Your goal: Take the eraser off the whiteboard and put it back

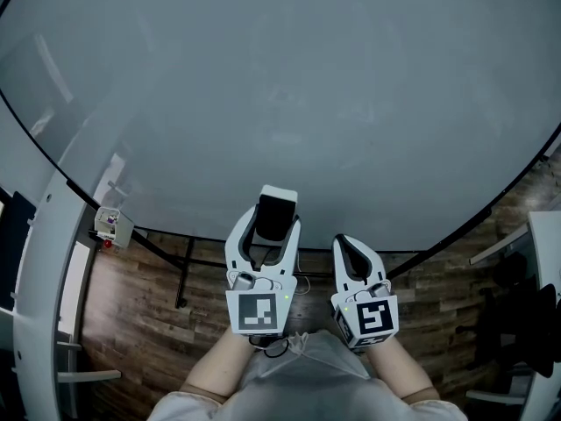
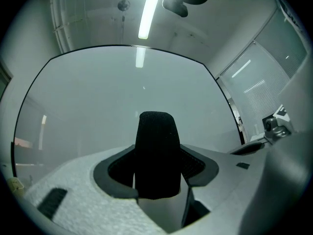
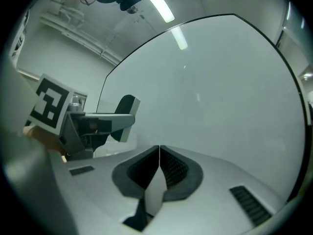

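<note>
A large pale whiteboard [image 1: 289, 86] fills the head view from 9 o'clock across the top to 3 o'clock. Its dark edge curves down towards the bottom of the frame. Below that edge, a wood-plank floor [image 1: 149, 323] shows at 7 o'clock and 5 o'clock.

Your left gripper [image 1: 266, 231] sits just below centre, at about 6 o'clock, pointing up at the board. Its two jaws stand wide apart and are clamped on the eraser [image 1: 279, 202], one jaw on each side. The eraser has a white body and a black face, and its far end sticks out past the jaw tips. In the left gripper view it rises upright between the dark pads at the centre of the frame, with its black, felt-textured face towards the camera and the board behind it. None of the views shows whether the eraser touches the board.

Your right gripper [image 1: 352, 251] is just beside the left one, at about 5 o'clock in the head view, and it points the same way. In its own view the jaws are pressed together with nothing between them. That view also shows the left gripper at 9 o'clock, with its marker cube [image 3: 49, 106] and the eraser standing out in front of the board.

A ceiling light strip [image 2: 149, 9] glows at 12 o'clock in the left gripper view.
</note>
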The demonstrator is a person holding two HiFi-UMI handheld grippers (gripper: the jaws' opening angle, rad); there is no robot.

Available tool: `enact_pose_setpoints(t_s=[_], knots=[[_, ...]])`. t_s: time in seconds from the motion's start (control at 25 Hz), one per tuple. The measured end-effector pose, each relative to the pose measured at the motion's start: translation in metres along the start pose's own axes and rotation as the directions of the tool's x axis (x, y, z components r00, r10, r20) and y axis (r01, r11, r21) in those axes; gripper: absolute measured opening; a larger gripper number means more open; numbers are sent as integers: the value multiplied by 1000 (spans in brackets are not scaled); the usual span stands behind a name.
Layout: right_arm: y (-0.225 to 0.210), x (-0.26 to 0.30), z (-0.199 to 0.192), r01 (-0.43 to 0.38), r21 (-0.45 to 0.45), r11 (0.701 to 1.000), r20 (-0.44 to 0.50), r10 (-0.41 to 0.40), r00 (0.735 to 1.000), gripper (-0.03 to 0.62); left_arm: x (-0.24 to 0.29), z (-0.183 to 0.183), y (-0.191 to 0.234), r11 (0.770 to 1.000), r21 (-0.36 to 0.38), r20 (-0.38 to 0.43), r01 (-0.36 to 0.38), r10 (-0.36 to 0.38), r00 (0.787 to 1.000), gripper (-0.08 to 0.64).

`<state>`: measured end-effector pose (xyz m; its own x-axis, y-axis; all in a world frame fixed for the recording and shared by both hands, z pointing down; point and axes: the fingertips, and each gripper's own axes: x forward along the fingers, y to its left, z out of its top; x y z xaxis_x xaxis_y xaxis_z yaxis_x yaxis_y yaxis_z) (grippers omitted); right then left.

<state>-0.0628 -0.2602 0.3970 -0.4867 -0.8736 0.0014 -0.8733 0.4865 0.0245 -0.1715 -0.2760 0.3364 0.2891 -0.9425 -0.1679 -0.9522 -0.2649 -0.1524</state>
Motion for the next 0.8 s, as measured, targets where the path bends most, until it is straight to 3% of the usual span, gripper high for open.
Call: enact_pose_setpoints(t_s=[0.28,0.6,0.8], knots=[[-4,-7,-15,14,20,1000,-15,-14,1000,26,-22,-48,-14,997,-71,-57,2,-6,998,265],[-4,-9,-15,24,31,999,-11,-24,1000,26,-33,-51,-26,995,-102,-95,9,-19,995,265],[-3,-10,-9,22,24,999,6,-22,1000,27,-33,-54,-23,998,-55,-75,25,-30,997,265]])
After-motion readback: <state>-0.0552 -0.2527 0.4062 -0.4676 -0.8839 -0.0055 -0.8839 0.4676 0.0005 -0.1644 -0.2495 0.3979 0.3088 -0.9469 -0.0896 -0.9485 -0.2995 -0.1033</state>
